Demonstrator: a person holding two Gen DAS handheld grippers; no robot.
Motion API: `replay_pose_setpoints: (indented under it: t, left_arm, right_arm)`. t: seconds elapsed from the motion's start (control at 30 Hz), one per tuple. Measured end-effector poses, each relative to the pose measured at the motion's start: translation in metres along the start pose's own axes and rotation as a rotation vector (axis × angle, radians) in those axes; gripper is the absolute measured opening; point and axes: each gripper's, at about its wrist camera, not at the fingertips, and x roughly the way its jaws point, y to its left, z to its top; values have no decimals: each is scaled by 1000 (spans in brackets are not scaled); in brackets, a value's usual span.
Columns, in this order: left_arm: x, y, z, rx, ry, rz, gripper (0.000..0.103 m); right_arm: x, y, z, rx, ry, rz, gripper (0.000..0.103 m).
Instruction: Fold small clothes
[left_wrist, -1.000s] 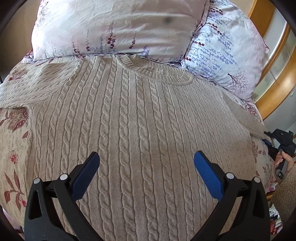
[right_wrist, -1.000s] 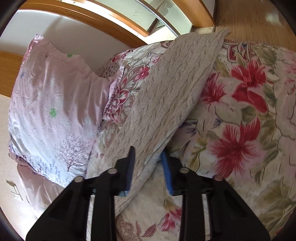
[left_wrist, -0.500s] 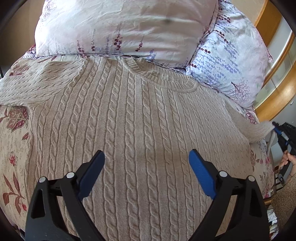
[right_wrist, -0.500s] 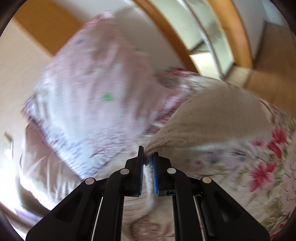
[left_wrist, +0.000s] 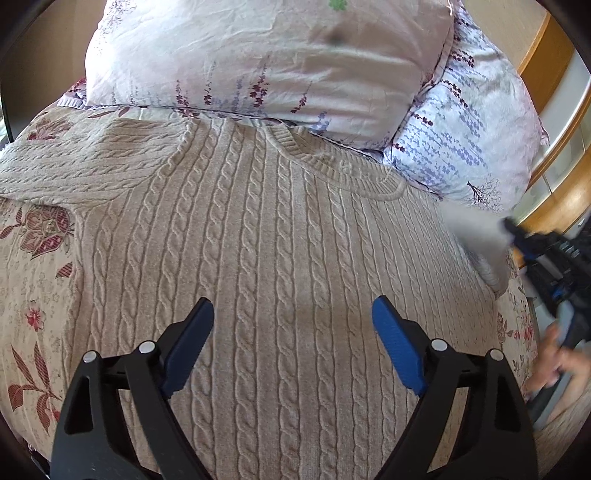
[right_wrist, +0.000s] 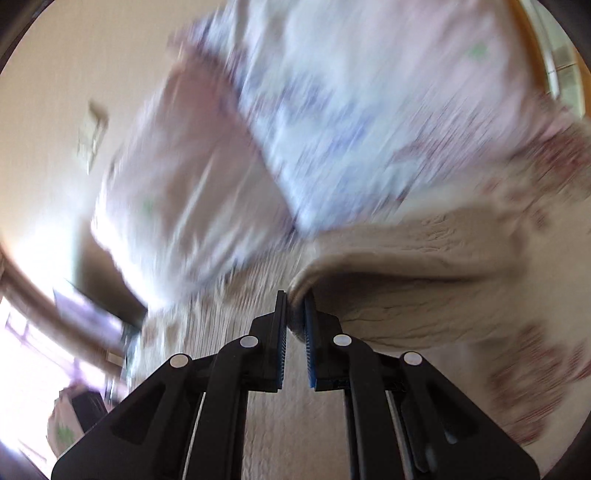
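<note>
A beige cable-knit sweater (left_wrist: 258, 240) lies flat, front up, on the bed, with its neckline toward the pillows. My left gripper (left_wrist: 291, 306) hovers over the lower chest; its jaws are closing but still stand wide apart, and the pads touch nothing. My right gripper (right_wrist: 294, 299) is shut on the end of the sweater's right sleeve (right_wrist: 406, 280), which hangs lifted off the bed. In the left wrist view the same right gripper (left_wrist: 517, 232) is at the right edge, holding the blurred sleeve (left_wrist: 476, 229) up. The other sleeve (left_wrist: 74, 166) lies stretched out to the left.
Two floral pillows (left_wrist: 266, 62) (left_wrist: 469, 129) lie beyond the neckline. A flowered bedspread (left_wrist: 33, 258) shows around the sweater. A wooden frame (left_wrist: 554, 192) stands at the right, and a person's hand (left_wrist: 554, 362) holds the right gripper's handle.
The right gripper closed on the sleeve end, then lifted it and swung it in over the bed while rolling. The left gripper's jaws narrowed a little.
</note>
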Motion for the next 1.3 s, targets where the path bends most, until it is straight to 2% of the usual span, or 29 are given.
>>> replay_pose_setpoints:
  t: [0.1, 0.27, 0.3, 0.4, 0.43, 0.5, 0.57, 0.6, 0.7, 0.73, 0.8, 0.87, 0.97, 1.07, 1.13, 1.2, 1.27, 1.3]
  left_arm:
    - [-6, 3, -1, -15, -11, 2, 87]
    - [-13, 3, -6, -46, -24, 26, 87]
    - [-14, 3, -6, -57, -23, 26, 87]
    - [-14, 4, -6, -79, -28, 5, 87]
    - [-13, 4, -5, -71, -27, -11, 87]
    - [-7, 5, -2, -47, -10, -34, 85]
    - [0, 9, 5, -28, 27, -53, 75]
    - [2, 12, 8, -27, 39, -74, 74]
    - [0, 23, 22, -13, 18, -106, 73]
    - [2, 27, 26, -11, 15, -111, 73]
    - [5, 35, 33, -32, 36, -127, 68]
    - [5, 43, 37, -47, 33, -157, 68]
    - [7, 53, 42, -78, 32, -174, 68]
    - [8, 65, 47, -135, 25, -211, 68]
    - [7, 70, 49, -166, 20, -229, 69]
    - [9, 74, 51, -194, 22, -248, 71]
    - [13, 77, 53, -227, 28, -266, 72]
    - [15, 78, 54, -240, 31, -274, 72]
  right_arm:
    - [26, 16, -27, -51, 97, -13, 9]
    - [44, 8, -41, -24, 211, -18, 11]
    - [43, 4, -39, 4, 224, -13, 15]
    - [34, -6, -35, 49, 219, -5, 51]
    - [27, -11, -33, 71, 191, -23, 53]
    - [21, -23, -25, 145, 134, -41, 53]
    - [10, -37, -18, 226, 64, -91, 52]
    - [8, -43, -16, 260, 42, -113, 51]
    - [2, -56, -5, 334, -19, -208, 36]
    - [-1, -58, -2, 338, -45, -247, 25]
    - [-3, -58, 4, 323, -71, -318, 11]
    - [-3, -48, 11, 279, -91, -332, 9]
    - [-4, -9, 19, 158, -134, -286, 9]
    - [10, 37, 21, 44, -120, -198, 9]
    - [30, 73, 12, -40, -60, -119, 9]
    - [58, 101, -2, -109, 53, -47, 11]
    - [85, 120, -20, -160, 201, -18, 31]
    - [90, 123, -28, -165, 242, -17, 48]
